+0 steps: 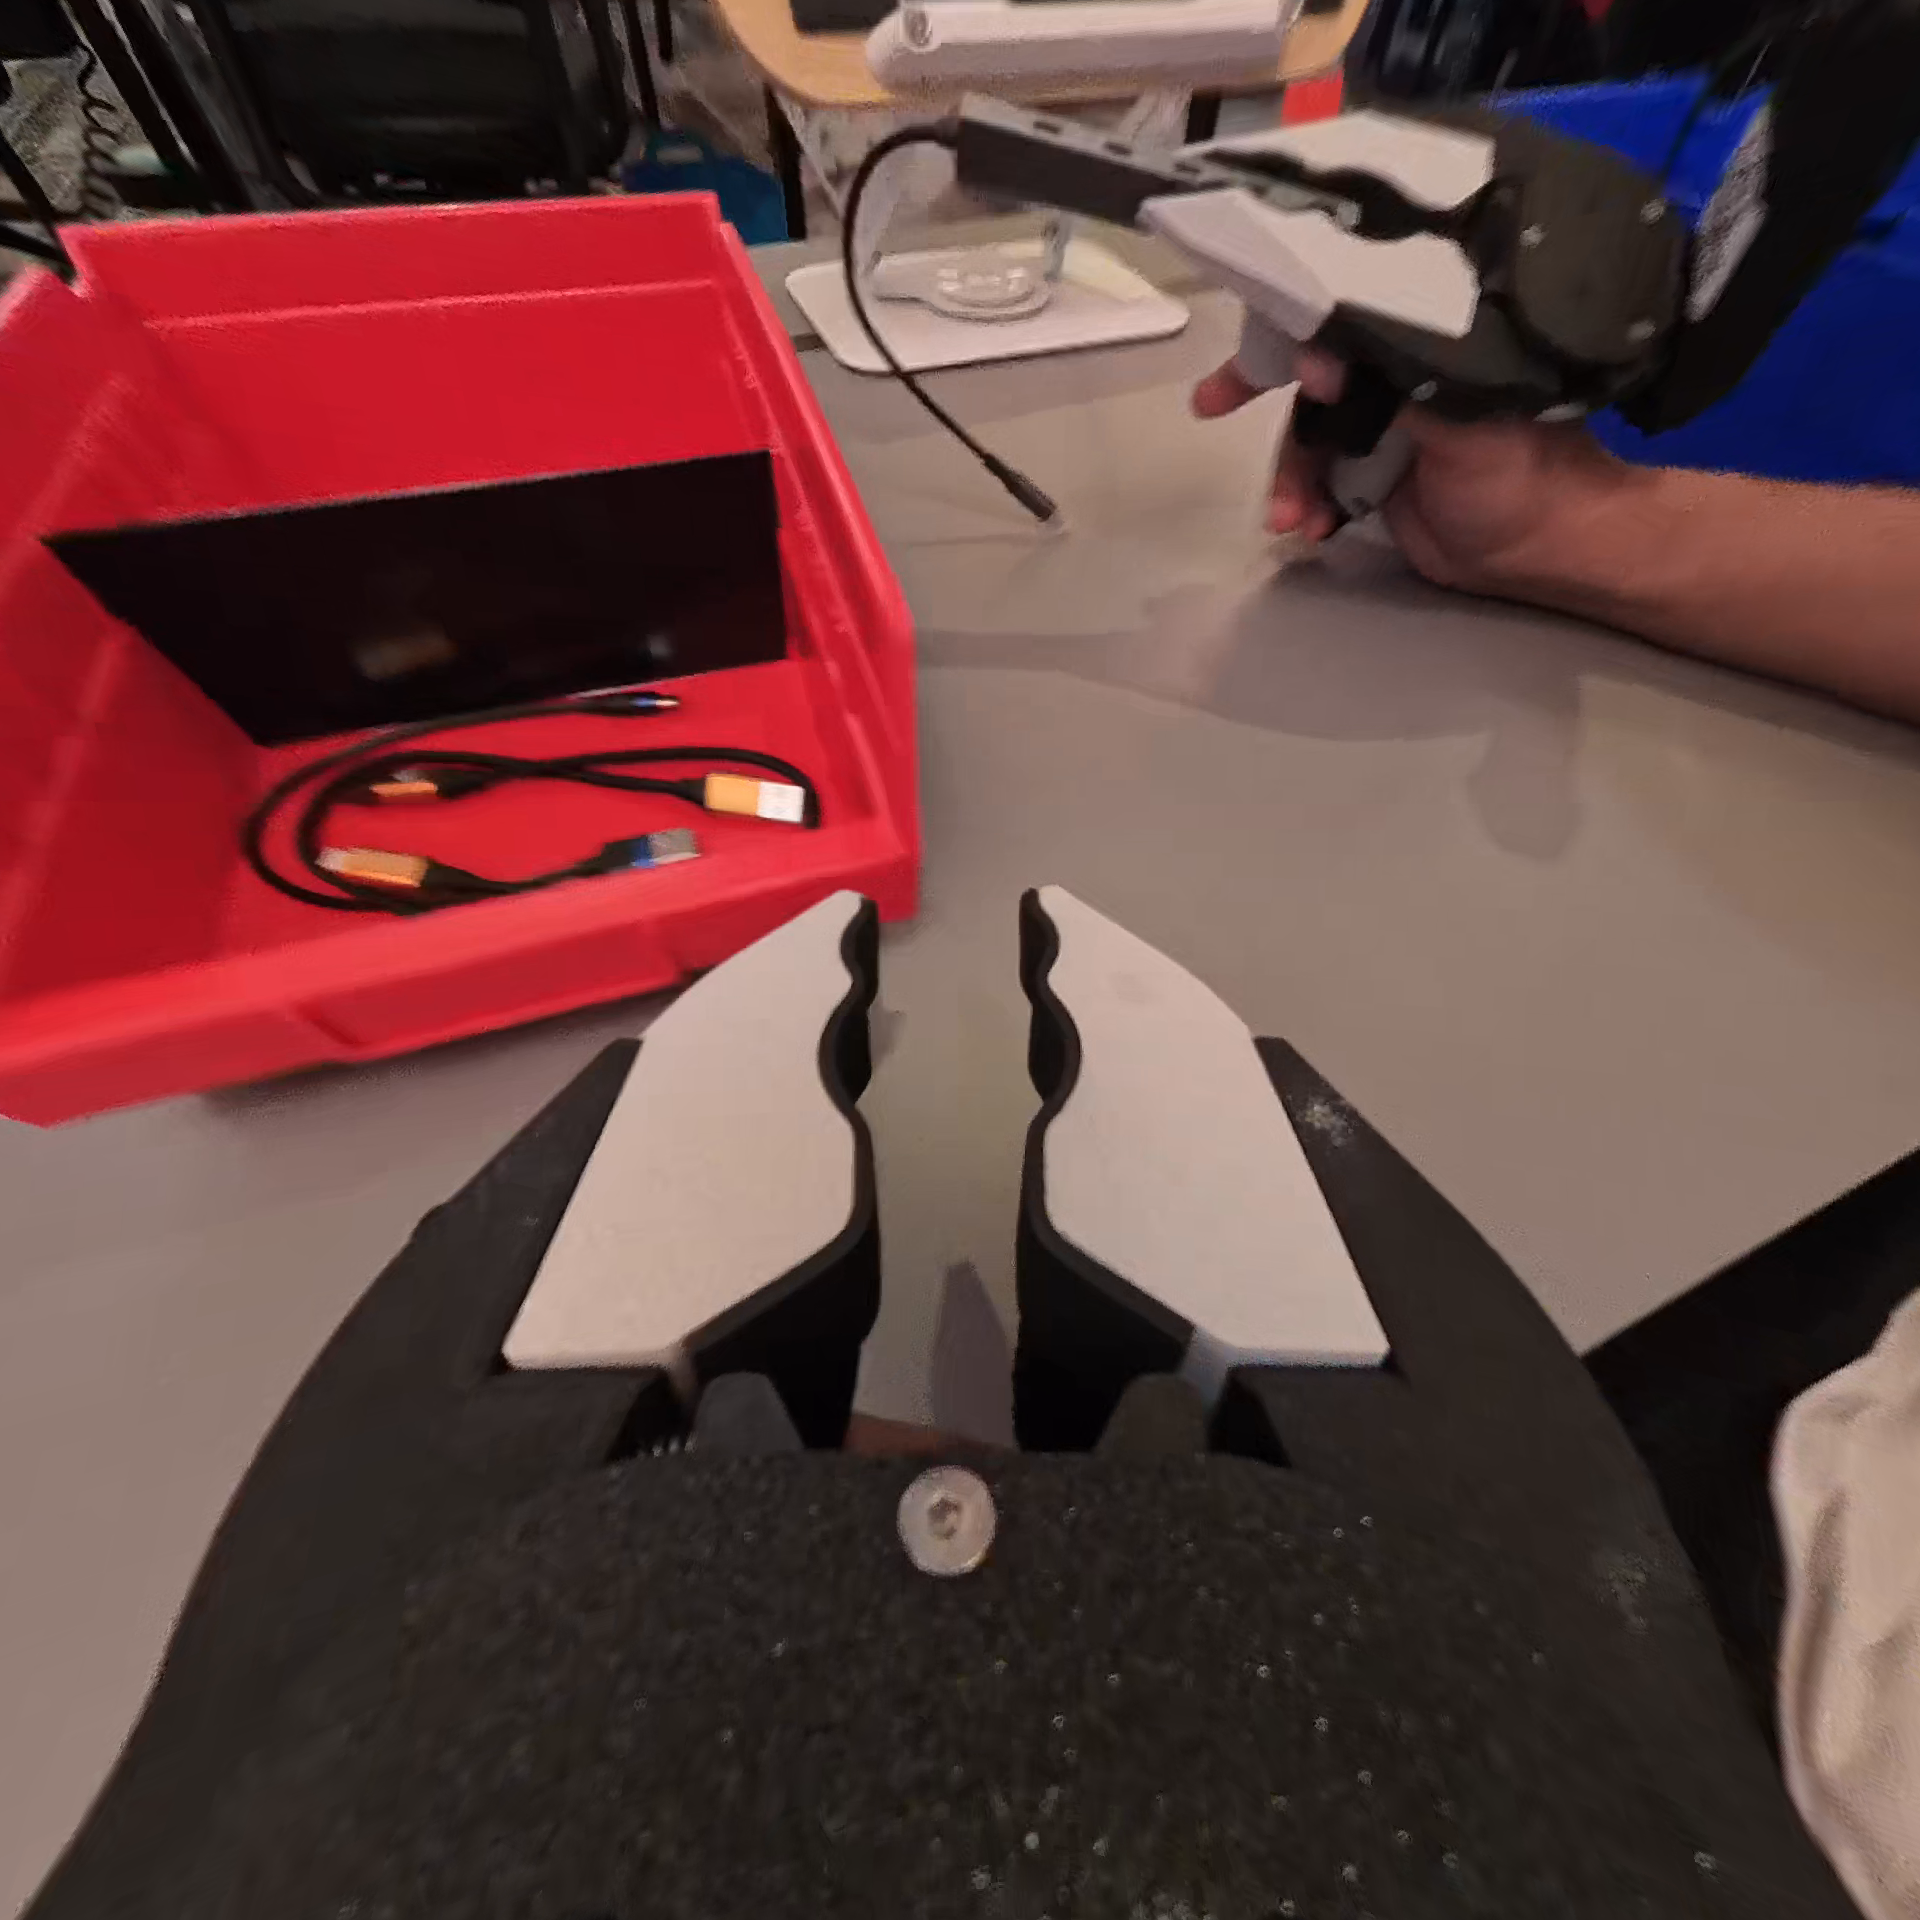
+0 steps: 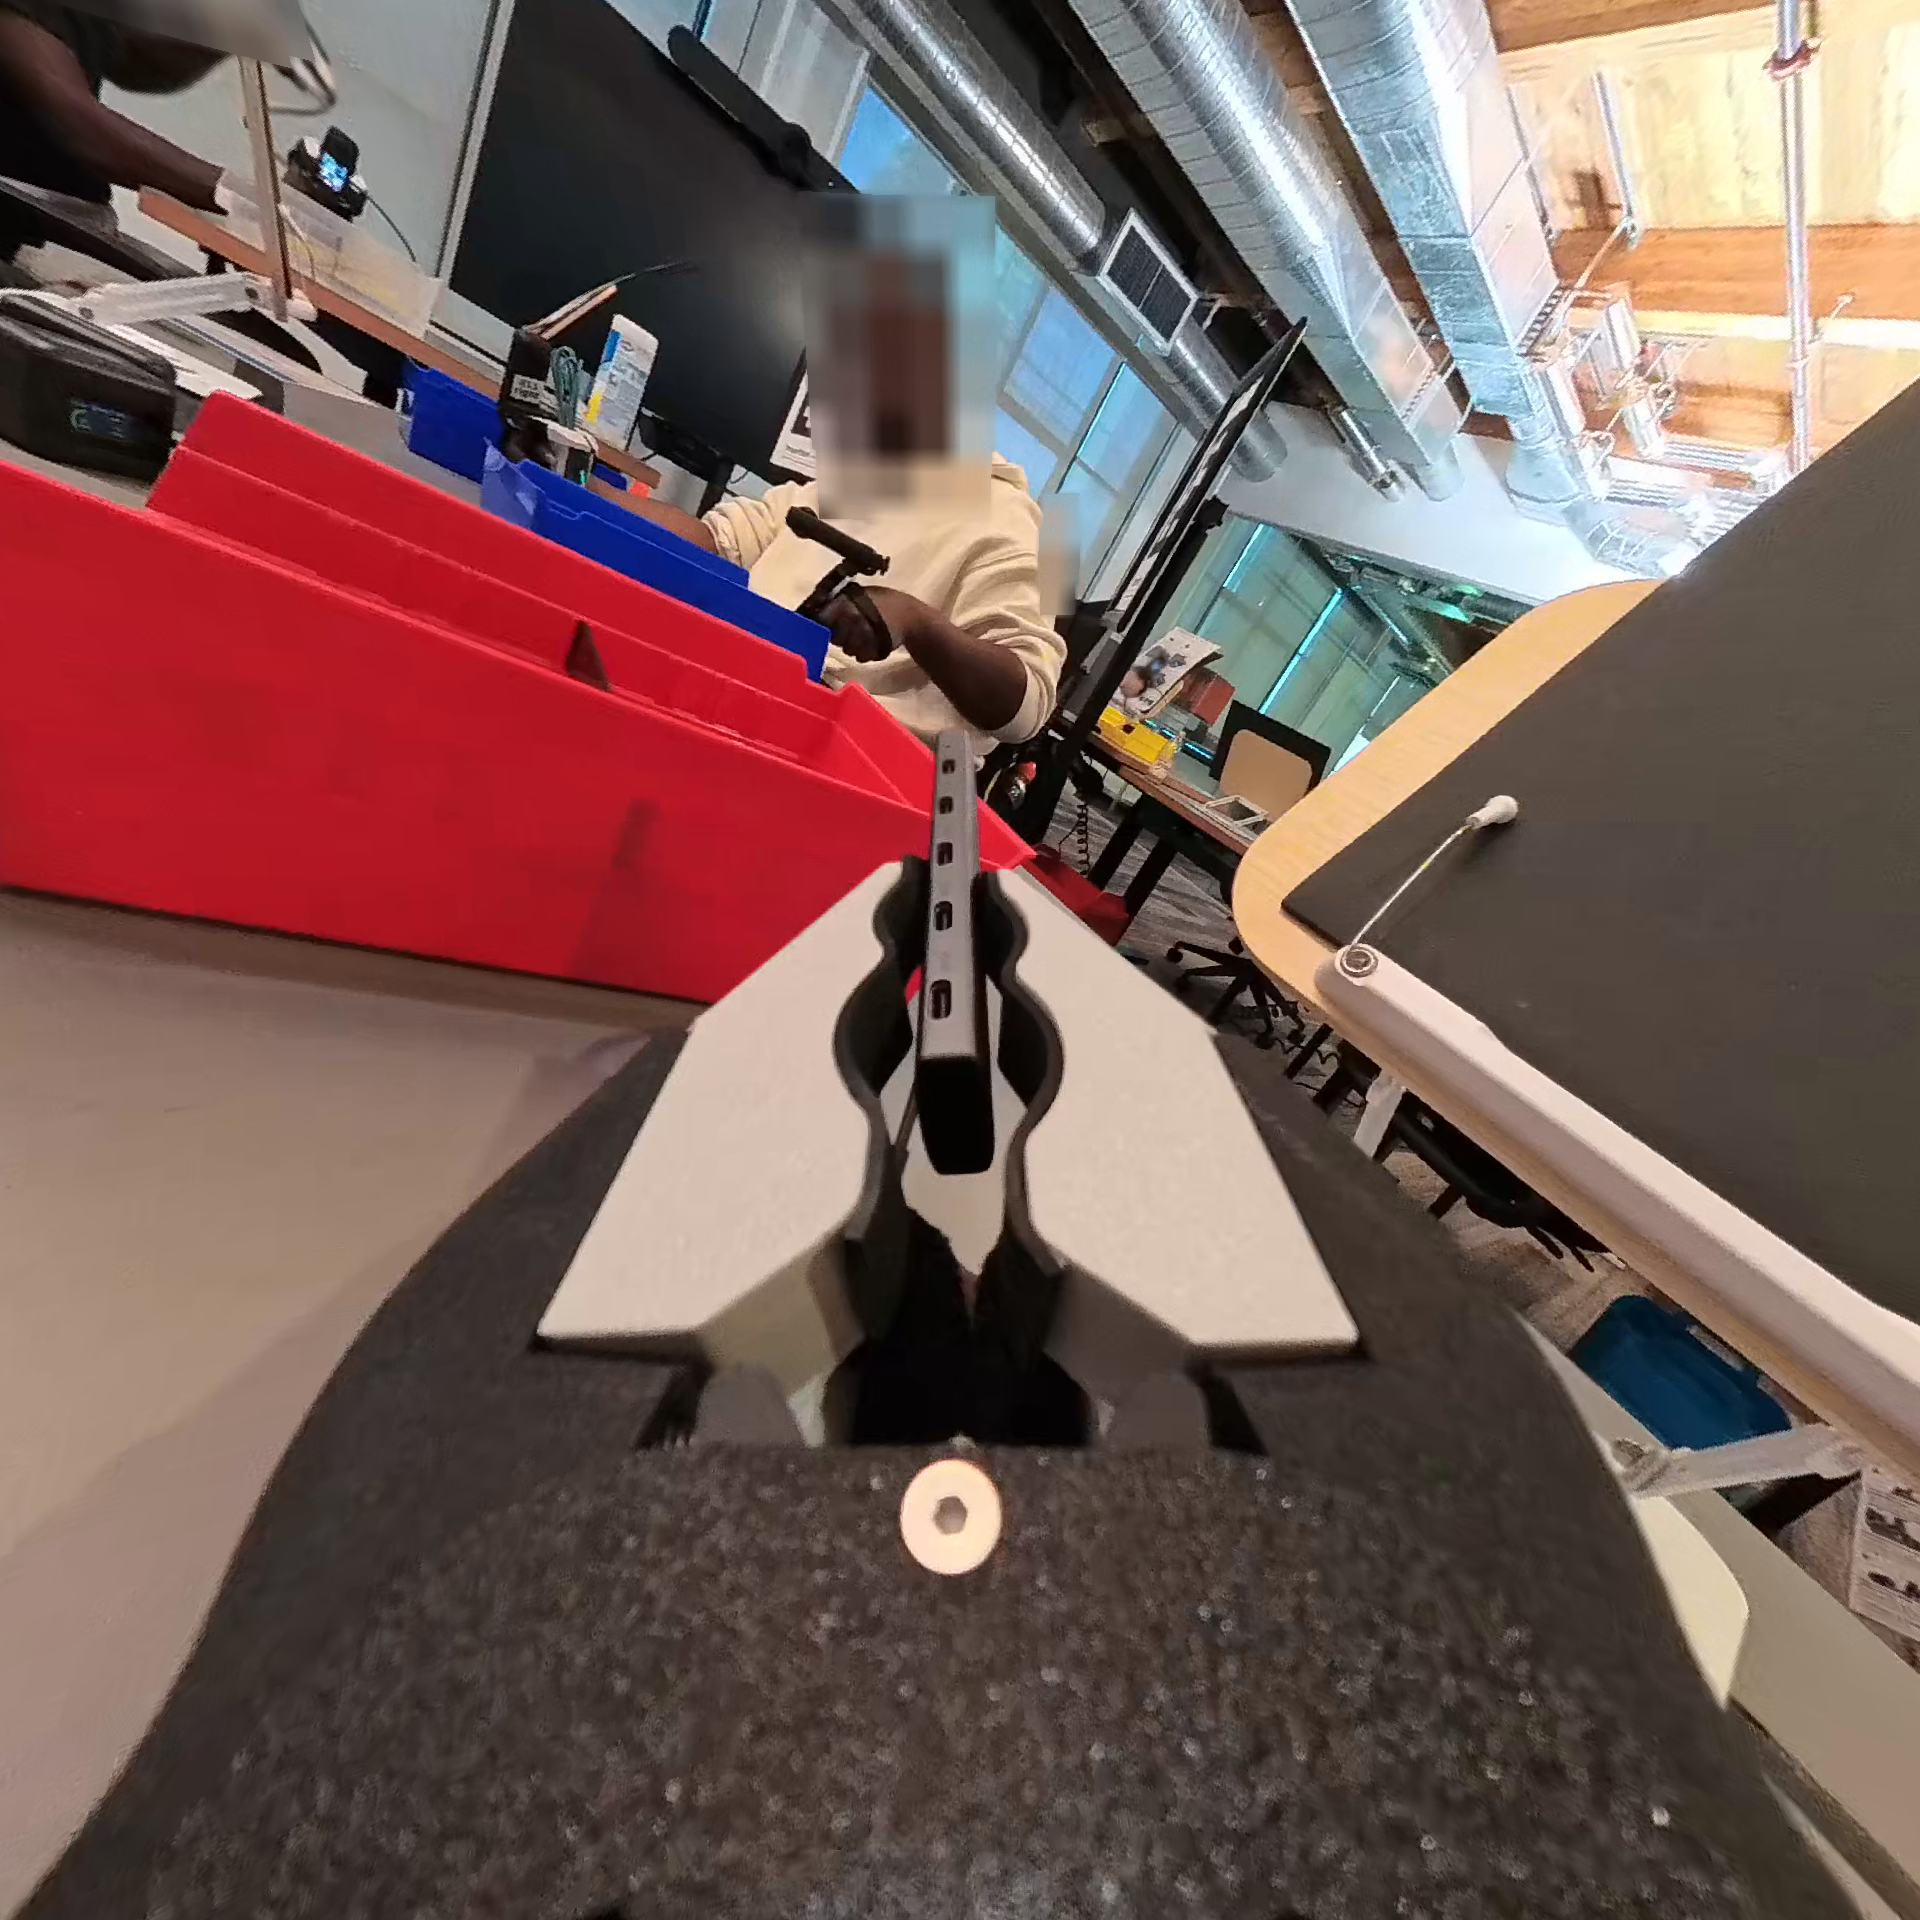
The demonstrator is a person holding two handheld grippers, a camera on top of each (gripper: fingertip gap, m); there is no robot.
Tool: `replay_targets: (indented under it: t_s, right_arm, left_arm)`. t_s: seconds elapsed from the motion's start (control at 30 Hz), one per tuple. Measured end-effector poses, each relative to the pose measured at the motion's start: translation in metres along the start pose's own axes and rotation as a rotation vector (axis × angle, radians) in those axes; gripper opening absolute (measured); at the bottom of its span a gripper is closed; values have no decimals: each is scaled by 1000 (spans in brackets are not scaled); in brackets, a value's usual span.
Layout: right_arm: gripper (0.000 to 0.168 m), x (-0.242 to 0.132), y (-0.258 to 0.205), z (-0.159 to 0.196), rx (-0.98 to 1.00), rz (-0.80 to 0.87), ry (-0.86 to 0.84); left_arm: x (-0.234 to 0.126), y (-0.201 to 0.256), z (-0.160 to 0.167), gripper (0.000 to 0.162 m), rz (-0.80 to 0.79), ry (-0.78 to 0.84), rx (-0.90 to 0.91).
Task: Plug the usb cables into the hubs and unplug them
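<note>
Left gripper (image 1: pixel 948 935): hovering low over grey table (image 1: pixel 1351 883), fingers parted, nothing between them; red bin (image 1: pixel 468 987) just left.
Right gripper (image 2: pixel 951 904): far right, raised, clamped on slim grey port hub (image 2: pixel 951 935).
Hub cable (image 1: pixel 883 312): dangling, plug tip touching table.
Bin contents: black divider (image 1: pixel 436 582), coiled cables (image 1: pixel 520 821).
Room: open workshop, exposed ducts, other desks.

red bin (image 1: pixel 436 312): smooth plastic, slight sheen | table (image 1: pixel 1351 935): grey, smooth, semi-gloss | left tool (image 1: pixel 948 914): matt grey fingers (image 1: pixel 727 1143), rough black grainy body | hub (image 2: pixel 954 935): dark brushed metal
</note>
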State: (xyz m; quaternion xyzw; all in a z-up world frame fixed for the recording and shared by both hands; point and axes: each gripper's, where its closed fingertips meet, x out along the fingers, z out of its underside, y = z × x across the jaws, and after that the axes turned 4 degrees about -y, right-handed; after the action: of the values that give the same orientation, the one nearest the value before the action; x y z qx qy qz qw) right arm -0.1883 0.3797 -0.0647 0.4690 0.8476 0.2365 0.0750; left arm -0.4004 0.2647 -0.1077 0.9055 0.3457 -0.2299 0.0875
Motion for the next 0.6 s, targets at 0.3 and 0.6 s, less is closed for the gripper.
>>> replay_targets:
  t_s: [0.3,0.6]
  right_arm:
    - [8,1,0,3,7,-10,-19]
    - [8,3,-2,7,10,-27,-36]
  left_arm:
    - [46,-119,-5,30,32,-761,437]
    - [79,-138,28,35,256,-1071,873]
